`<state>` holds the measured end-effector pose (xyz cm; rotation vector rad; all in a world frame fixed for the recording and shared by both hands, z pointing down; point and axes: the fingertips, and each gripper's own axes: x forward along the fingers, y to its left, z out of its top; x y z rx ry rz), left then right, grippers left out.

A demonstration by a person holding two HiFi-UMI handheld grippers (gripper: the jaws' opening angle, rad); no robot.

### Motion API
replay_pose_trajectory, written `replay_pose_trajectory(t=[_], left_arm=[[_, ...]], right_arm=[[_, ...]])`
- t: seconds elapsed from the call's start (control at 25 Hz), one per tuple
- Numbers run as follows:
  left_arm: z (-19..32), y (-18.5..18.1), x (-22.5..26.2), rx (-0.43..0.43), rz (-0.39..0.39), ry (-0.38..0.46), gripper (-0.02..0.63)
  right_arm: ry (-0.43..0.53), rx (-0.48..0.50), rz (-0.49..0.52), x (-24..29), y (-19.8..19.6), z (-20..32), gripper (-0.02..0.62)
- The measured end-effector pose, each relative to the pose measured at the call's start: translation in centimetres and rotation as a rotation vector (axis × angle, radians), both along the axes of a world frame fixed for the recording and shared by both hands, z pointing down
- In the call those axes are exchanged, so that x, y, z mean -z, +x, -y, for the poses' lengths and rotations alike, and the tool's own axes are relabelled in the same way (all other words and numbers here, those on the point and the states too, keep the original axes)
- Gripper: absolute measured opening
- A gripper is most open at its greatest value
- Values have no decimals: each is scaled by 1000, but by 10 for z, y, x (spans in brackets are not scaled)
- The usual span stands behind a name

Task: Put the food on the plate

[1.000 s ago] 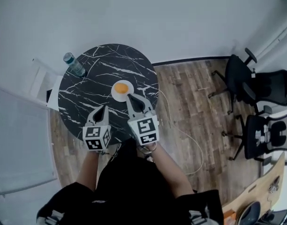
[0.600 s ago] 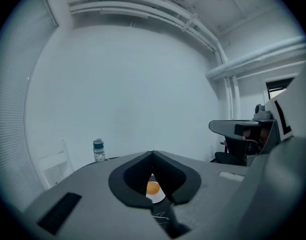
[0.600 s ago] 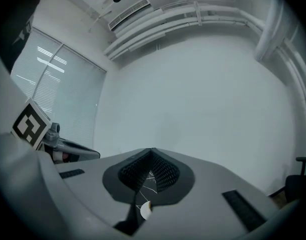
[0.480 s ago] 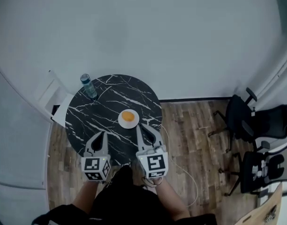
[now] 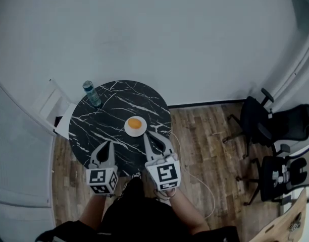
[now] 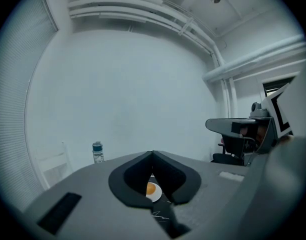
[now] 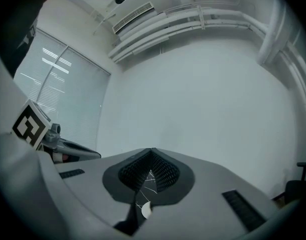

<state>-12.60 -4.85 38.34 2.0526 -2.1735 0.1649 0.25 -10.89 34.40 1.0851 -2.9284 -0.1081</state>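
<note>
1. Your left gripper is clenched. In the left gripper view its black jaws meet tip to tip, with nothing caught between them.
2. Your right gripper is also closed. In the right gripper view the ribbed pads come together at the tip, and they are empty.
3. The orange food sits in the middle of the small white plate.
4. The plate rests on the round black marble table, toward the table's right-hand side in the head view.
5. In the head view the right gripper's tip points at the plate and stops just short of its near rim. The left gripper is to the left of it, over the near part of the tabletop, well apart from the plate.
6. In the left gripper view the food and plate show through the loop below the joined tips, lying on the table beyond the jaws.
7. In the right gripper view only a sliver of the plate shows.
8. A water bottle with a blue label stands upright at the table's far left edge, clear of the plate. It is also in the left gripper view.
9. Two black office chairs stand on the wood floor to the right.
10. A white cable trails across the boards near your right side.
</note>
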Motion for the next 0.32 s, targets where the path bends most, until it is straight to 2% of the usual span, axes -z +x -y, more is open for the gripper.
replay_pose_trajectory(t=[0.32], left_arm=[[11,1,3,-10,3,7,0]], right_arm=[[-4,19,-3,0,-13,6,-3]])
